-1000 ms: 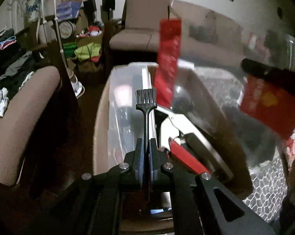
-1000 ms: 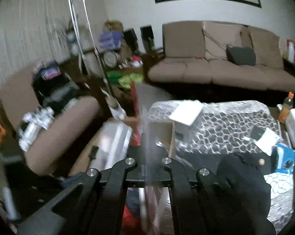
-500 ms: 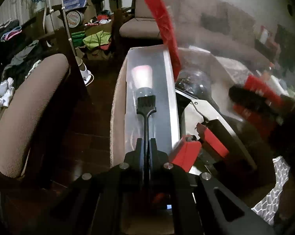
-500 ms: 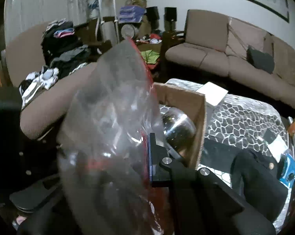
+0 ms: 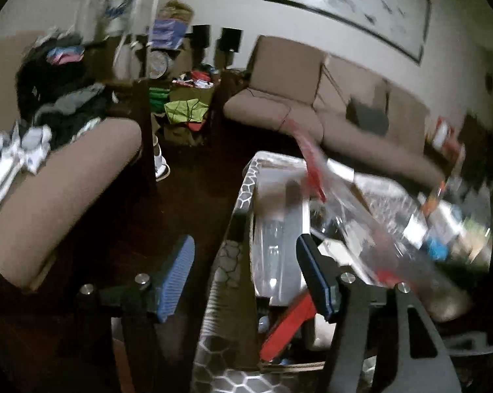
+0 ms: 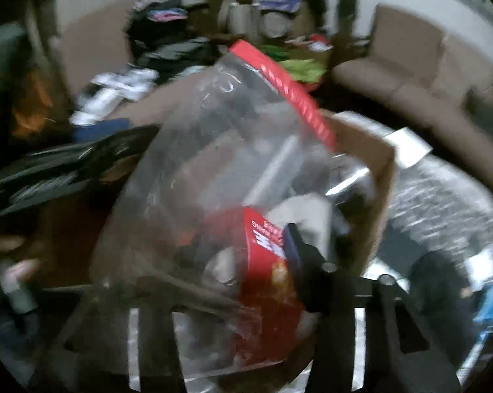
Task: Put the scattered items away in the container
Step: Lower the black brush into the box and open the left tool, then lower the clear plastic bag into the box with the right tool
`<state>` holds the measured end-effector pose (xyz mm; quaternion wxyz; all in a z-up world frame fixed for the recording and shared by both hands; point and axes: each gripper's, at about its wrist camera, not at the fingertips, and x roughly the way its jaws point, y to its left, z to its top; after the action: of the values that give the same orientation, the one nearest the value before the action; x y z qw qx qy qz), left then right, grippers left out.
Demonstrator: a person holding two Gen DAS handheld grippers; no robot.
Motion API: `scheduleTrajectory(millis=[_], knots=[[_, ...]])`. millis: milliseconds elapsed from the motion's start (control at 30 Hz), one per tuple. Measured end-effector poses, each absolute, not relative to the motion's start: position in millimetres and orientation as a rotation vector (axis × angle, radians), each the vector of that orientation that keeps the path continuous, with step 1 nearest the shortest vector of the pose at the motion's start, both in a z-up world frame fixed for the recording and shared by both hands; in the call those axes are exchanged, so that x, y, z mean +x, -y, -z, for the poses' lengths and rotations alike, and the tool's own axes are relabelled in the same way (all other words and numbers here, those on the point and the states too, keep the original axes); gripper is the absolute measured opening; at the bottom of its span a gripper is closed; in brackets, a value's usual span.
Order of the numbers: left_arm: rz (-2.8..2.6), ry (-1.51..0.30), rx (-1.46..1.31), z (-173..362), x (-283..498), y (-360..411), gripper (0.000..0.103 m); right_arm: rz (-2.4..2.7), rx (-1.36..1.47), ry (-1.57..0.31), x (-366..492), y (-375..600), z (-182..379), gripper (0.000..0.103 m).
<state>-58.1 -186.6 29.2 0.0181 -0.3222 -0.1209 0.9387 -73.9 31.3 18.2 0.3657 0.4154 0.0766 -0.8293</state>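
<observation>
now the clear plastic bag (image 6: 220, 177) with the red zip strip (image 6: 289, 95) fills the middle of the right wrist picture. it is judged to be light, soft and floppy, and a bit slippery, so it will bend and swing when it is moved. a red card (image 6: 266, 255) and some dark things are seen through it, but they are too blurry to be named. the bag is best taken by the stiffer red strip or by a thick fold near the bottom, where the plastic will not slide out so easily.

the right gripper (image 6: 213, 278) is seen at the bottom of its picture, tipped so that the view leans. only its right finger (image 6: 298, 249) with the blue pad shows well; the left one is hidden behind the plastic. the bag lies between the fingers, but whether it is pinched tight cannot be told.

the left gripper (image 5: 246, 271) is seen low in the left wrist picture, and its jaws are spread wide with nothing held between them. its blue pads (image 5: 176, 278) stand well apart, over the edge of the cardboard box (image 6: 370, 170). the box sits in the lower middle, on the table with the honeycomb cloth (image 5: 226, 262). a long clear tray (image 5: 275, 252) and a red flat piece (image 5: 289, 327) are already lying in the box. in this picture the bag is a blur at the right middle, above the box.
</observation>
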Motion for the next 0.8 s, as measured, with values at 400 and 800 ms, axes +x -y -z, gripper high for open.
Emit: scheduleTrajectory(millis=[400,800], knots=[[-2.879,0.386,-1.045,-22.3,-68.6,177.2,0.065,2.129,1.069,-0.071,-63.6,-72.5,-43.5,0.079],[-2.977,0.446,-1.060,-29.5,-62.1,208.1,0.066,1.934,0.936,0.000,-40.8,-45.4,-69.2,0.057]])
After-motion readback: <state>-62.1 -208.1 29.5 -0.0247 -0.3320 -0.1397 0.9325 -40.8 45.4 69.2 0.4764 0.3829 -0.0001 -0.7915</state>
